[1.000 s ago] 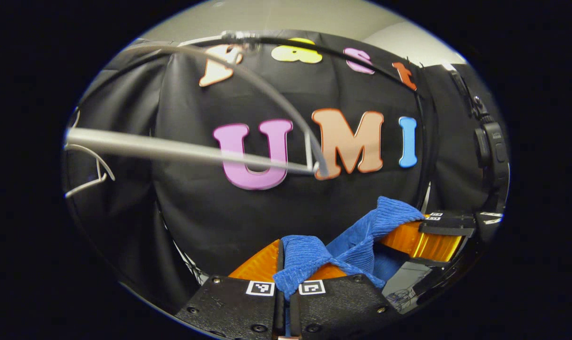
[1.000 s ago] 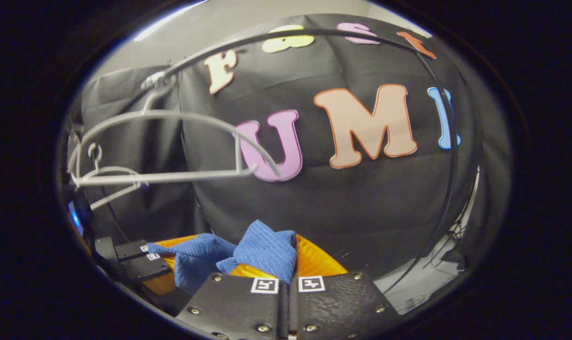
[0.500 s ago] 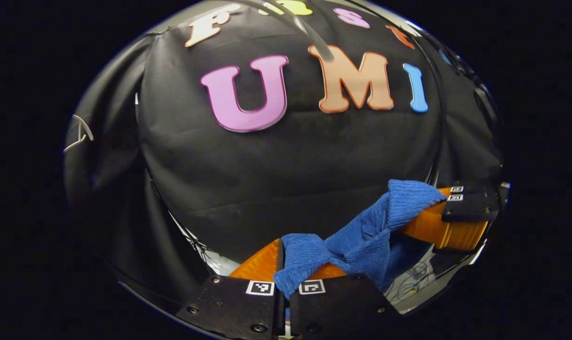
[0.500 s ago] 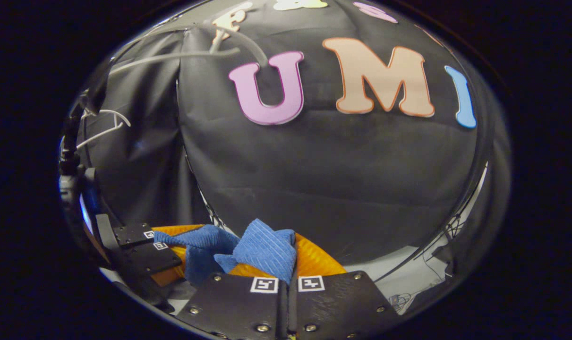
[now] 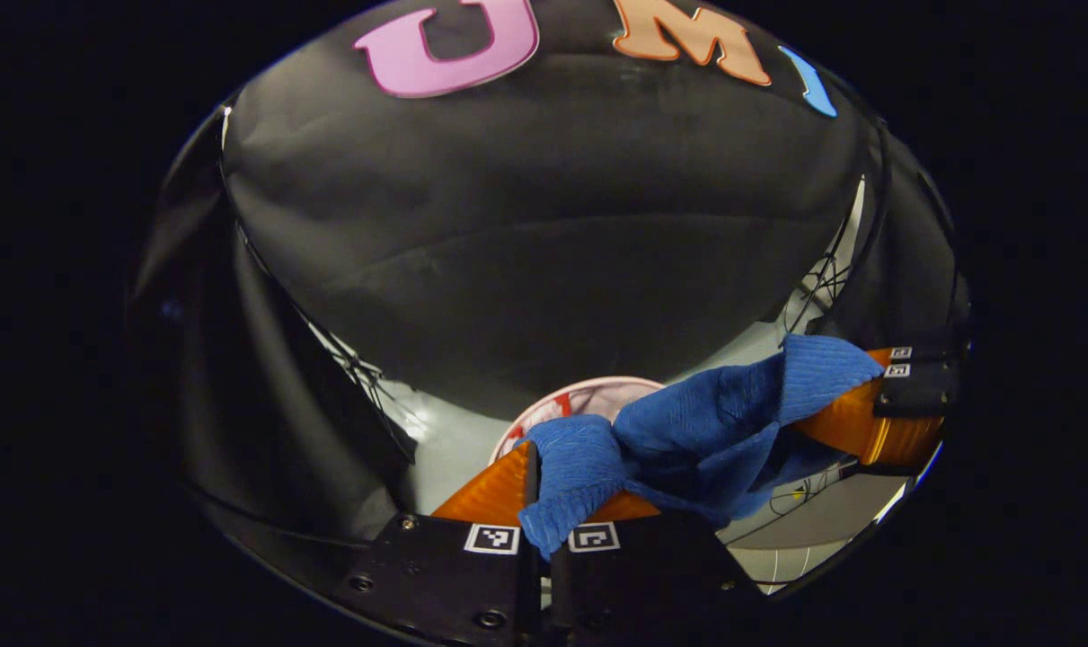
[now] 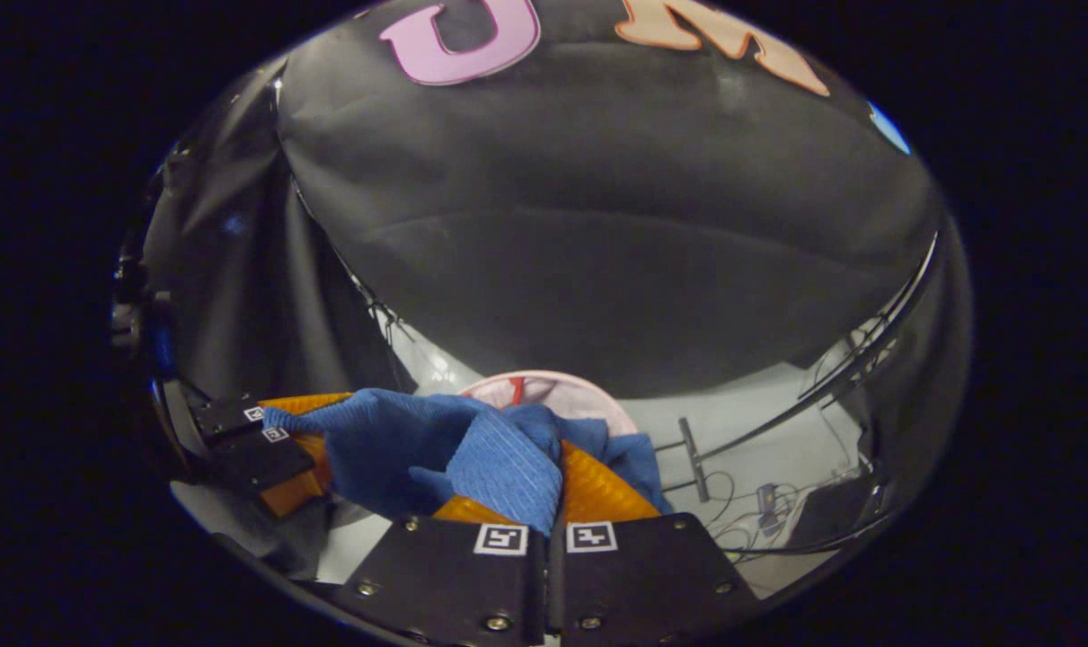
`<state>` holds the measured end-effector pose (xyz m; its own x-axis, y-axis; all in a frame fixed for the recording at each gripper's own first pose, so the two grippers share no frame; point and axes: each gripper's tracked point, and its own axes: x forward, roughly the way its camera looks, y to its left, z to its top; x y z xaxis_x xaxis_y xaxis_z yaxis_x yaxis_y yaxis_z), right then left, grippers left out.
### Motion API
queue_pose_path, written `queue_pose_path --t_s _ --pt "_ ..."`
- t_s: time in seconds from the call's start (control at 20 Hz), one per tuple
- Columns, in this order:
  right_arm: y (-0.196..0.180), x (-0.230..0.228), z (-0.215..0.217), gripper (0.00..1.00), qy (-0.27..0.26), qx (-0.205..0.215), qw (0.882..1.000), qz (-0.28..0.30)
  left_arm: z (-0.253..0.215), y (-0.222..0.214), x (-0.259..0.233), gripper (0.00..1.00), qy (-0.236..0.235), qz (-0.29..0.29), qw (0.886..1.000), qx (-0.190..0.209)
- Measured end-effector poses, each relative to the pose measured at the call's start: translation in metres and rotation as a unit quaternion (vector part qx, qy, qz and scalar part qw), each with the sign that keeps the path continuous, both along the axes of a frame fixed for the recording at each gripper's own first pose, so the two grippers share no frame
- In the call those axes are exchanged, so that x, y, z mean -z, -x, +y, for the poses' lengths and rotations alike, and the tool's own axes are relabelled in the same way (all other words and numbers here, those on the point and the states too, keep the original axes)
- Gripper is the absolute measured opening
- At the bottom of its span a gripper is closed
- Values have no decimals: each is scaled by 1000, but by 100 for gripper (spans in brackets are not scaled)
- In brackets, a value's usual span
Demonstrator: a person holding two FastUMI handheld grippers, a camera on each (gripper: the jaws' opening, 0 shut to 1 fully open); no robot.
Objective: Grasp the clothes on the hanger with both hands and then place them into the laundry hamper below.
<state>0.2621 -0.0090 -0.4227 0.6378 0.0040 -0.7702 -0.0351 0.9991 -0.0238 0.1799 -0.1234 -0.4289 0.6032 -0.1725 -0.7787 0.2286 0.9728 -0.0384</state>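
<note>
Blue ribbed cloth [image 5: 687, 431] is pinched by both grippers' fingers above a pink hamper [image 6: 552, 395]; cables [image 6: 759, 512] lie rightward.

A pale floor [image 6: 759, 422] is seen beneath the booth, with the round pink-rimmed laundry hamper [image 6: 588, 395] standing on it and loose cables [image 6: 750, 517] lying near the wall.

We see a dim booth in both views — the black cloth wall [image 5: 544, 225] swallows most light, with faint sheen along its folds. The pale floor [image 6: 759, 422] glares brightly. Fisheye curvature bends the edges, while the blue garment [image 5: 687, 431] stays sharp and vivid.
</note>
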Motion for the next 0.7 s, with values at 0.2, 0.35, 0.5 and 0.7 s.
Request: queue_pose_path --t_s 0.2,0.35,0.5,0.7 --pt "8 26 -7 2 26 7 999 30 1 7 14 7 23 40 998 -35" --pt "10 41 -5 6 53 2 998 45 -4 6 11 13 48 43 997 -52" --pt "10 42 9 17 47 -1 998 46 -4 7 7 20 52 25 997 -51" --pt "15 21 5 57 45 15 999 24 -5 13 -12 65 72 30 995 -65"
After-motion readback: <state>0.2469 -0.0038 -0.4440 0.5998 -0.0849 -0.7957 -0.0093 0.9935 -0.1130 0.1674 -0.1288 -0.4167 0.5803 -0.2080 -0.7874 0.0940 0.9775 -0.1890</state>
